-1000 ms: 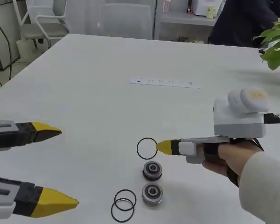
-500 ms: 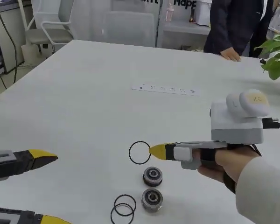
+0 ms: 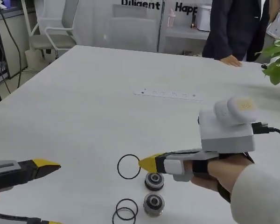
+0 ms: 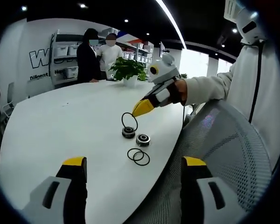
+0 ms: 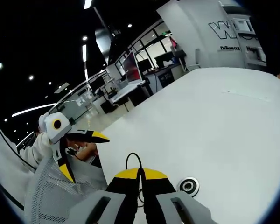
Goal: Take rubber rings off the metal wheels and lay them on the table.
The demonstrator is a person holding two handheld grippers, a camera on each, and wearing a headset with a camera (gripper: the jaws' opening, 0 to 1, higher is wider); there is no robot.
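Head view crops your left gripper (image 4: 133,162), fingers wide, empty; your right gripper (image 3: 142,163) pinches a thin black rubber ring (image 3: 118,167) at its fingers' 9 o'clock.

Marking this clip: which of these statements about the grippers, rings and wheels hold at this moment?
1. The right gripper is shut on a rubber ring. True.
2. The left gripper is shut. False: its jaws stand wide apart and hold nothing.
3. Two loose rings lie overlapping on the table. True.
4. Three metal wheels stand on the table. False: there are two, side by side near the right gripper's tip.
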